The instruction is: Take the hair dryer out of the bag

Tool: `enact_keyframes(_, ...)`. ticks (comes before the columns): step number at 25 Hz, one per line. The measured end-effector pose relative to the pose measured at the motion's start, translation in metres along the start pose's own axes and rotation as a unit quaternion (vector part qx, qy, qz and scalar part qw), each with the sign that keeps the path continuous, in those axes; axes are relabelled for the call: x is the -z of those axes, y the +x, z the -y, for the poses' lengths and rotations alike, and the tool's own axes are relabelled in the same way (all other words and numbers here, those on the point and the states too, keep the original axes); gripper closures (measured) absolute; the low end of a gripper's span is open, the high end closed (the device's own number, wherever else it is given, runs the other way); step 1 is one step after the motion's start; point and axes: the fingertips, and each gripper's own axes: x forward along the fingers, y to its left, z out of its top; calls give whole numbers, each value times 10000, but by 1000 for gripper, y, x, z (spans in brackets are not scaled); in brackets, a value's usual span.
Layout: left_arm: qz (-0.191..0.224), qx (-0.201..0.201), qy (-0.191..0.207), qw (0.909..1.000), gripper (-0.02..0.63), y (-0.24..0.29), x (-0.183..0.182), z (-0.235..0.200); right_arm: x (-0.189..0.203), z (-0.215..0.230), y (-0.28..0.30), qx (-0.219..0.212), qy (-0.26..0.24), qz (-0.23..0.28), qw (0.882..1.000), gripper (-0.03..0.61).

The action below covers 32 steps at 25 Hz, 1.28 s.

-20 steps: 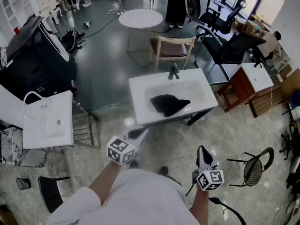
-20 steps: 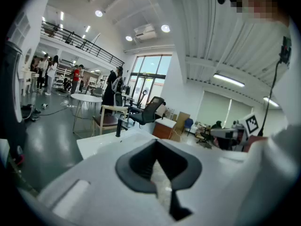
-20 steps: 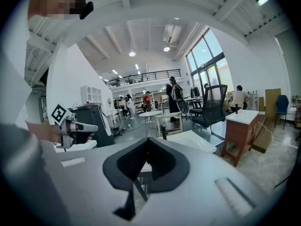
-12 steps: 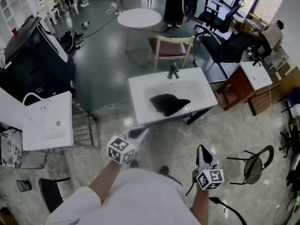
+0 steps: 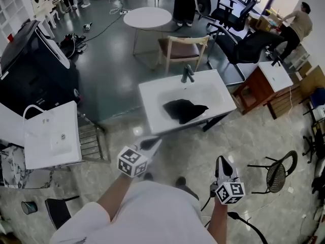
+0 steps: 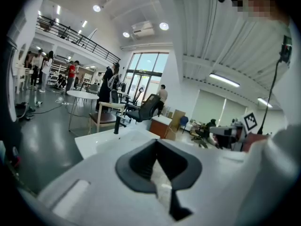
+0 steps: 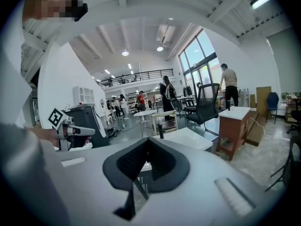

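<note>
Black, soft and slumped on the white table (image 5: 152, 122): the bag (image 5: 184, 111), lying flat in the shallow basin part, just in front of the dark faucet (image 5: 187, 74). Long axis running left to right across the head view, broad end to the left, narrow tip pointing right toward the table's right edge; a second blunt corner pointing down toward the near rim. Cannot make out the hair dryer. Short of the table, low in the head view: left gripper (image 5: 155, 142), fingers clenched together on nothing, aimed up and right toward the table's near rim and tilted a little downward. Further right and lower: right gripper (image 5: 221, 159), fingers likewise pressed shut and empty, aimed up the picture, apart from bag and table alike. Behind the table, a wooden chair (image 5: 183, 47) and a round white table (image 5: 147, 17); off to the left, another white basin top (image 5: 51, 136).
</note>
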Motion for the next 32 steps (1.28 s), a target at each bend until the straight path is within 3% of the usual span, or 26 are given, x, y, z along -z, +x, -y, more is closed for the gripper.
enact_keyframes(10,-268,362,55,9990,614,-20,22,-21,30,-34,-8,519,260,-57,9983,574)
enact_keyframes(17,-389,502,-13,9980,614,-20,33,-31,47,-48,-7,640,320,-247,9971,574)
enact_keyframes(32,-506,330,-88,9981,614,66,10,-43,25,29,76,246,322,-469,9981,574)
